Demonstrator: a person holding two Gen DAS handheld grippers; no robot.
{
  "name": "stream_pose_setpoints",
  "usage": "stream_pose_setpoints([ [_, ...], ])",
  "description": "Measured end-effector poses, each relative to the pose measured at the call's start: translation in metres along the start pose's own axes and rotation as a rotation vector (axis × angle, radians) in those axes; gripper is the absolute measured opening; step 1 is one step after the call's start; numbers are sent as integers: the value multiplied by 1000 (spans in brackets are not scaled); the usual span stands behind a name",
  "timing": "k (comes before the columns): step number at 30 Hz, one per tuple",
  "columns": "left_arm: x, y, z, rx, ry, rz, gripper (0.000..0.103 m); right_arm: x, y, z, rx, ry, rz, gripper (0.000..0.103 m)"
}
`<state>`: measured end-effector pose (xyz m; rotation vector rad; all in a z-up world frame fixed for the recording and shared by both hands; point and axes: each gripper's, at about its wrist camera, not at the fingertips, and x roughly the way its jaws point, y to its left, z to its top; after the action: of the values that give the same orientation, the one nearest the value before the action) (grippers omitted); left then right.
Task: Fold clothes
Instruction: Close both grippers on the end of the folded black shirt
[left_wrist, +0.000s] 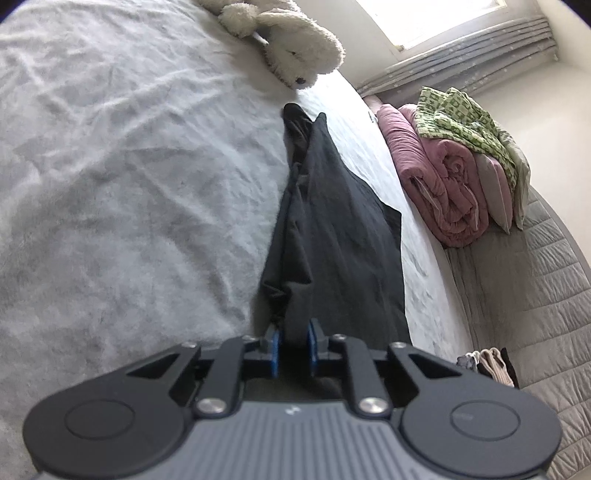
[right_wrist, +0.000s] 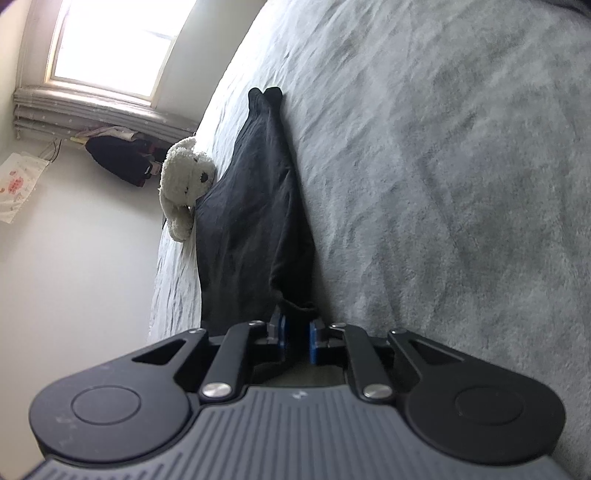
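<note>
In the left wrist view, the grey bed filled the left side, with a white plush dog lying at its far edge. Right of the bedspread's middle, the dark garment stretched in a long, creased strip away from the camera, its near end gathered between the blue pads of the left tool, which was clamped on the cloth. Farther right, a rolled pink quilt sat on a grey quilted cover, with a green patterned cloth draped on top. In the right wrist view, a bright window stood at the left, then the same plush dog just beside the garment. The right tool gripped the garment's near edge between its pads, and the grey bed spread away to the right.
</note>
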<state>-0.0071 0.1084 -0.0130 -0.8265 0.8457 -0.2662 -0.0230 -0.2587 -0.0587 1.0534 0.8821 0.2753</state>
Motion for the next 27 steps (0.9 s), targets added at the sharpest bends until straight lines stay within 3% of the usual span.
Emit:
stream_pose_setpoints([
  [4,1,-1,-1,1,1,-3,16,-2,-1,4,19,4,3,13],
  [10,1,-1,-2,1,0,0,15,-5,6,5,-28,10,2,28],
  [15,0,-2,-3,11,-3,6,14,-3,5,7,-28,10,10,29],
  [18,0,0,-2,1,-4,4,13,-2,4,8,-32,6,9,26],
  [22,0,3,-2,-23,-3,-8,13,0,3,7,-49,-1,-12,14],
  [27,0,10,-1,-81,3,-37,14,0,5,7,-62,-1,-20,10],
])
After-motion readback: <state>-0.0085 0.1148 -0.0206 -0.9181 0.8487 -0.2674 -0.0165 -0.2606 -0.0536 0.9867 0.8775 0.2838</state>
